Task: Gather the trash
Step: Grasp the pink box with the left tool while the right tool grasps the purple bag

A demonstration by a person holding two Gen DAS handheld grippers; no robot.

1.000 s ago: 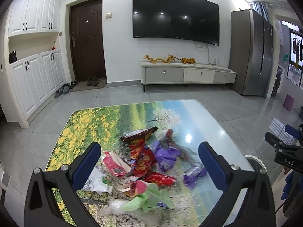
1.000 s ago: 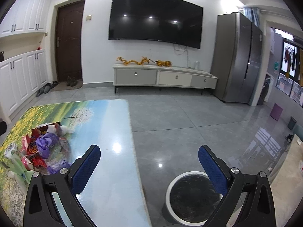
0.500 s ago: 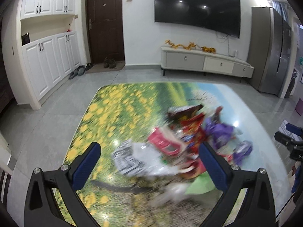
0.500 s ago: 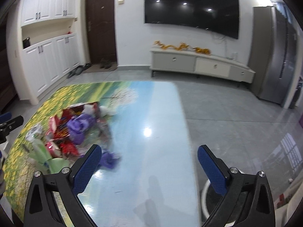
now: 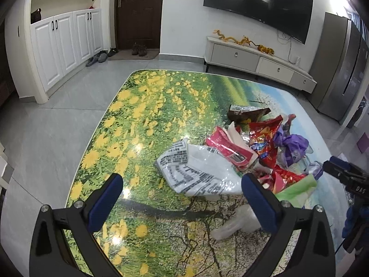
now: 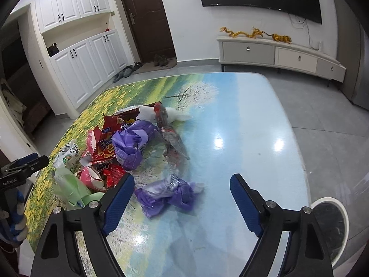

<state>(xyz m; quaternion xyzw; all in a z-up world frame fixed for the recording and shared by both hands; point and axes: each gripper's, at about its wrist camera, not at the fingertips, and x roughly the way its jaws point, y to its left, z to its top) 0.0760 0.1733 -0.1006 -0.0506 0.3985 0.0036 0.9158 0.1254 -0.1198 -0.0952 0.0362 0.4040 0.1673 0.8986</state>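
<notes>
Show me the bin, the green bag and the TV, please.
bin (image 6: 332, 226): right wrist view, dark inside.
green bag (image 6: 69, 187): right wrist view, its middle.
TV (image 5: 258, 7): left wrist view, screen centre.

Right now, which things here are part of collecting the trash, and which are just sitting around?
Part of the job:
white printed plastic bag
red snack wrappers
purple plastic bags
green bag
crushed clear bottle
round bin

Just sitting around:
TV
TV cabinet
shoes

A home's living room: a large wall-mounted television (image 5: 260, 4) hangs above a low media cabinet (image 5: 258, 60), white built-in cupboards (image 5: 64, 43) flank a dark entry door (image 5: 138, 13) with shoes (image 5: 138, 49) near it, and a refrigerator (image 5: 341, 69) stands far right.
</notes>
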